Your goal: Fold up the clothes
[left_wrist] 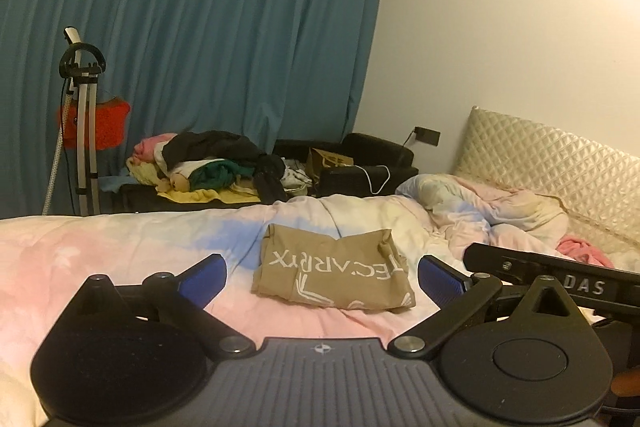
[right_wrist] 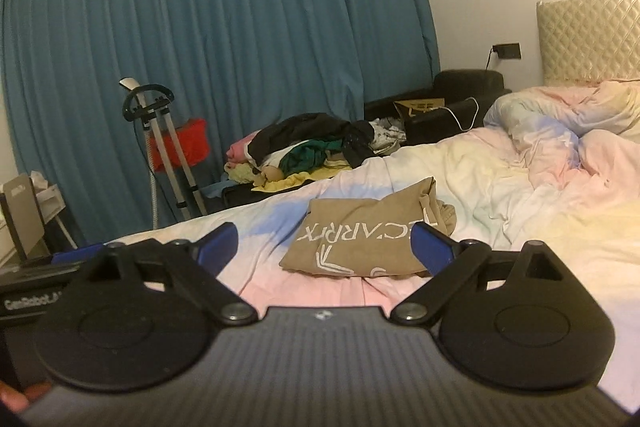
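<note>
Both grippers, left gripper (left_wrist: 322,277) and right gripper (right_wrist: 325,247), hang wide apart and empty, so the loosely folded tan shirt (left_wrist: 334,273) could slump open on that soft duvet (left_wrist: 120,247).

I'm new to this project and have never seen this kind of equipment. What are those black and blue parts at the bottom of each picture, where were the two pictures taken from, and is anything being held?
There is no robot here. A person holds a hand-held gripper in each hand, and each gripper carries a wide-angle camera looking forward along its two blue-padded fingers. One picture comes from the left gripper, the other from the right gripper. Both stand open and hold nothing. Ahead of them a tan shirt with white lettering lies folded on the pastel bedcover. Behind the bed are a pile of clothes and a blue curtain. The black bar at the right of the left picture is the other gripper.
</note>
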A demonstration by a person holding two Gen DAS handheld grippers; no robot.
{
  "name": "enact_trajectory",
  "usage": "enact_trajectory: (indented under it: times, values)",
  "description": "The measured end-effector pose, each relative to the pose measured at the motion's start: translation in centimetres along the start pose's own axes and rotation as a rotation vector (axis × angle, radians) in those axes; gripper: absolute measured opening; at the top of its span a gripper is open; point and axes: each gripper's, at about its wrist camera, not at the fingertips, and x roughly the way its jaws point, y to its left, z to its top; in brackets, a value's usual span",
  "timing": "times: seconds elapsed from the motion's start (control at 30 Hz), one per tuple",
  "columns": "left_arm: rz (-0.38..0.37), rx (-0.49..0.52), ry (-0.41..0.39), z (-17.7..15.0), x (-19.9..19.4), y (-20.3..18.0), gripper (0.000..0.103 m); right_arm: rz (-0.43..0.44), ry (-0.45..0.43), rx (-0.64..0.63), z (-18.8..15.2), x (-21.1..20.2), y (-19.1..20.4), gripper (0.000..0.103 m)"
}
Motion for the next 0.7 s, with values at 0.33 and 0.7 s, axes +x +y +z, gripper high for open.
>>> enact_trajectory:
  times: [0.33,0.7]
  values:
    - [0.035,-0.006,0.001,-2.7,0.7,1.4,0.100,-0.030,-0.010,-0.040,-3.2,1.9,0.6,0.094]
    - [0.065,-0.031,0.036,-4.8,2.0,3.2,0.103,-0.049,0.023,-0.045,-5.7,3.3,0.3,0.094]
